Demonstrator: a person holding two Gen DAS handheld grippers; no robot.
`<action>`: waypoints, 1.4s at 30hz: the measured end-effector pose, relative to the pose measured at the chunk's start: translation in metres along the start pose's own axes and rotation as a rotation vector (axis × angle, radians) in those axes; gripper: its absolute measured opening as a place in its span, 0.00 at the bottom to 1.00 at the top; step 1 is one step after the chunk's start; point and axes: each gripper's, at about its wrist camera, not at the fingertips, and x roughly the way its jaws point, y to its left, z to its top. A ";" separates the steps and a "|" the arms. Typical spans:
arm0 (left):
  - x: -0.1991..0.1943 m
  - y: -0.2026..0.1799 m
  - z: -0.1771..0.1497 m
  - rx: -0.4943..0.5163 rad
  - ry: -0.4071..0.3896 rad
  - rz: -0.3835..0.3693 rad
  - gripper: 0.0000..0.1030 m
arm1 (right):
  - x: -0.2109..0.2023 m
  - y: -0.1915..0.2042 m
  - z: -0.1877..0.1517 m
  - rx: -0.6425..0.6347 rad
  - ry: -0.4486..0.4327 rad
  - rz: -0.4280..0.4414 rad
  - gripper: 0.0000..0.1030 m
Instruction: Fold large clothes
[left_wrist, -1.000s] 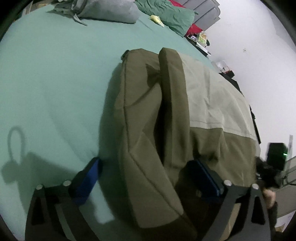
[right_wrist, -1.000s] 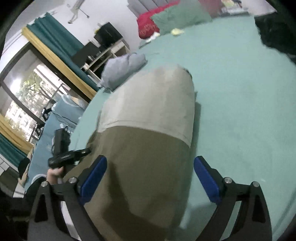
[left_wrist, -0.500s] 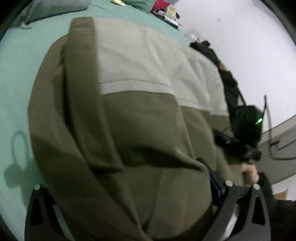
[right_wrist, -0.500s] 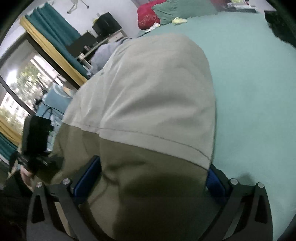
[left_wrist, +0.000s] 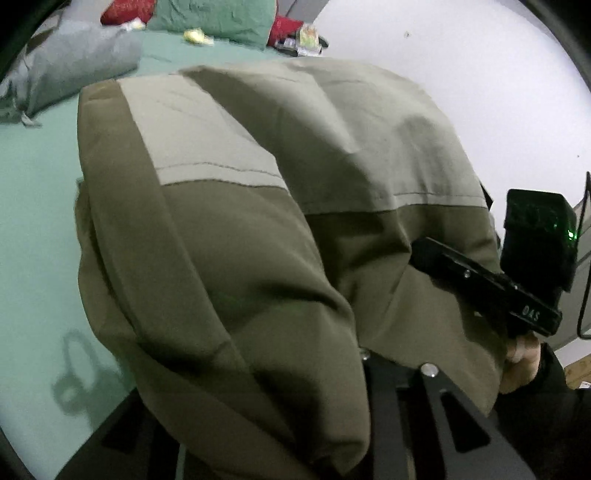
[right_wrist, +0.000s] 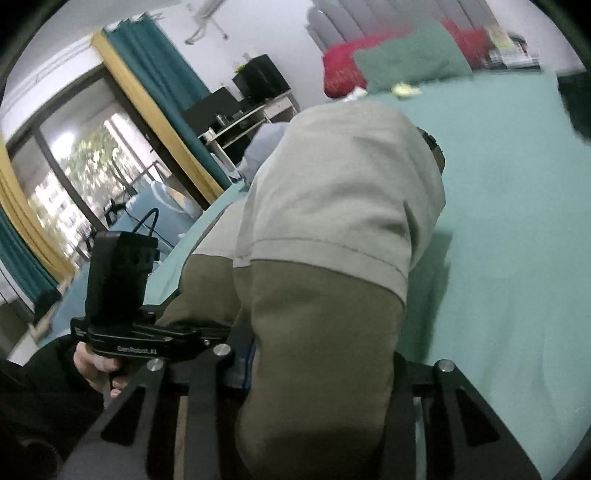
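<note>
An olive and beige garment (left_wrist: 258, 229) hangs lifted off the green bed (left_wrist: 33, 192), bunched over both grippers. My left gripper (left_wrist: 280, 384) is shut on the garment's olive near edge; cloth hides its fingers. My right gripper (right_wrist: 321, 373) is shut on the garment (right_wrist: 332, 229) too, cloth pinched between its blue pads. The right gripper also shows in the left wrist view (left_wrist: 491, 284) at the right, and the left gripper shows in the right wrist view (right_wrist: 147, 336) at the left. The two are close together.
A grey pillow (left_wrist: 70, 62) and green pillow (left_wrist: 221, 18) lie at the head of the bed. In the right wrist view a window with teal curtains (right_wrist: 162, 85) and a shelf (right_wrist: 251, 118) stand left; a dark item (right_wrist: 576, 107) lies on the bed's far right.
Both grippers closed on the garment's near edge and raised it off the bed. The two grippers came closer together and the cloth now bulges up between them.
</note>
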 end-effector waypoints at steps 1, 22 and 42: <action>-0.008 -0.001 0.001 0.005 -0.021 0.000 0.22 | -0.004 0.007 0.003 -0.015 -0.012 -0.003 0.32; -0.282 0.154 0.015 -0.019 -0.327 0.282 0.22 | 0.139 0.221 0.086 -0.068 -0.244 0.242 0.33; -0.292 0.428 -0.053 -0.531 -0.149 0.655 0.81 | 0.408 0.241 0.051 0.159 0.109 0.090 0.82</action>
